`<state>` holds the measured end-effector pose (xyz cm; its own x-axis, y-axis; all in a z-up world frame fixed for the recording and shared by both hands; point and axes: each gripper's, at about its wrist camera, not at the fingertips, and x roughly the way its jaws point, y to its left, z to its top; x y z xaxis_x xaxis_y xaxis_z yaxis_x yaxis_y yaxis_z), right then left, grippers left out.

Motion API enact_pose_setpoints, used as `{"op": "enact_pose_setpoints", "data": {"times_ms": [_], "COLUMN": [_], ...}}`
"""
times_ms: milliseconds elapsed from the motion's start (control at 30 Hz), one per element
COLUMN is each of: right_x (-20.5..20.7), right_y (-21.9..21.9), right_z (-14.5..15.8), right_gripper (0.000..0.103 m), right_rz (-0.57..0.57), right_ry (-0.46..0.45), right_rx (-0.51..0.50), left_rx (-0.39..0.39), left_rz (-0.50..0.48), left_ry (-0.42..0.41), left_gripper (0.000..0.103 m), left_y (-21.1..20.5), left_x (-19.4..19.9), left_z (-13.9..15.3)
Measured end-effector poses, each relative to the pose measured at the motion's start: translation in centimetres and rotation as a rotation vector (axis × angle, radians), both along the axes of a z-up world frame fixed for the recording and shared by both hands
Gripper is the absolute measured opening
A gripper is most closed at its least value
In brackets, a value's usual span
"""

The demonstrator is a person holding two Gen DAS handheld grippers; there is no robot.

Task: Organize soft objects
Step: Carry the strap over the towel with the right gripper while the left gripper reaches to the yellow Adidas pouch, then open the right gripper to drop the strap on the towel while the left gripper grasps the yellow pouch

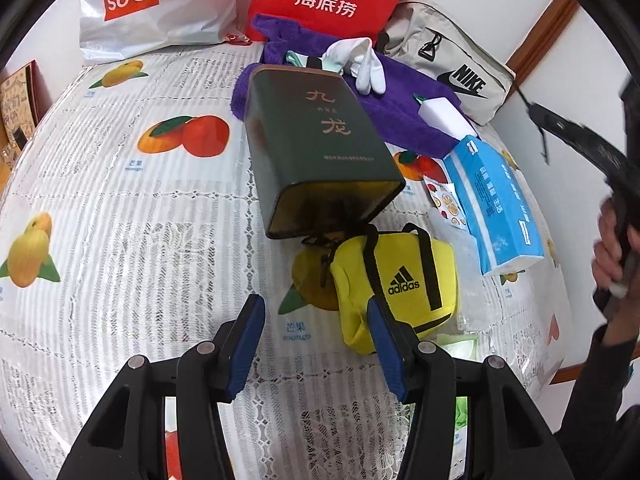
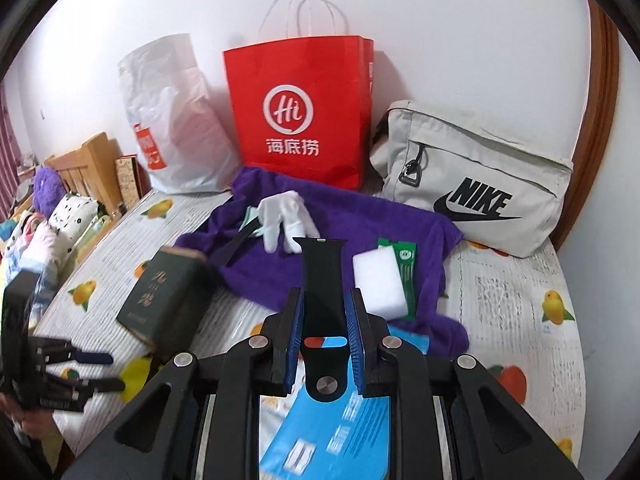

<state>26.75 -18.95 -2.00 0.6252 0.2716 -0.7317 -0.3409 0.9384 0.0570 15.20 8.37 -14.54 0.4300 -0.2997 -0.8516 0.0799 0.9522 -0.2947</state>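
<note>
Black strap [image 2: 322,280]; flat, smooth, holed

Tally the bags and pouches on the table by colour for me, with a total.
Red: 1, the red paper carrier bag.
White: 1, the white plastic shopping bag.
Beige: 1, the beige fabric Nike pouch.
Yellow: 1, the yellow fabric Adidas mini bag.
Total: 4.
</note>
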Motion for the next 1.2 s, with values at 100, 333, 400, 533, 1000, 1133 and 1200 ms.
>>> {"op": "enact_pose_setpoints", "data": {"times_ms": [100, 333, 400, 533, 1000, 1133, 1200], "right_x": [1.8, 5.2, 6.0, 7.6, 11.5, 12.2, 12.6], "right_y": [-0.1, -0.4, -0.5, -0.9, -0.3, 0.0, 0.2], "right_z": [-0.9, -3.3, -3.8, -4.8, -6.6, -7.3, -7.8], "right_gripper": [0.021, 0.021, 0.021, 0.021, 0.021, 0.021, 0.021], "right_rz": [-0.013, -0.038, -0.045, -0.061, -0.061, -0.051, -0.048], "right_ry": [0.008, 0.053, 0.062, 0.077, 0.108, 0.126, 0.144], "right_rx": [0.000, 0.022, 0.028, 0.039, -0.007, -0.030, -0.043], "left_rx": [-0.007, -0.021, -0.027, -0.039, -0.132, -0.131, -0.124], "left_rz": [-0.004, -0.004, -0.007, -0.010, -0.013, -0.011, -0.015], "left_ry": [-0.007, -0.024, -0.022, -0.020, -0.002, -0.008, -0.009], "left_gripper": [0.051, 0.051, 0.051, 0.051, 0.027, 0.025, 0.025], "left_y": [-0.1, -0.3, -0.4, -0.7, -0.9, -0.9, -1.0], "left_x": [0.0, 0.5, 0.7, 1.0, 1.7, 1.6, 1.7], "left_z": [-0.2, -0.4, -0.5, -0.8, -1.9, -1.8, -1.8]}}
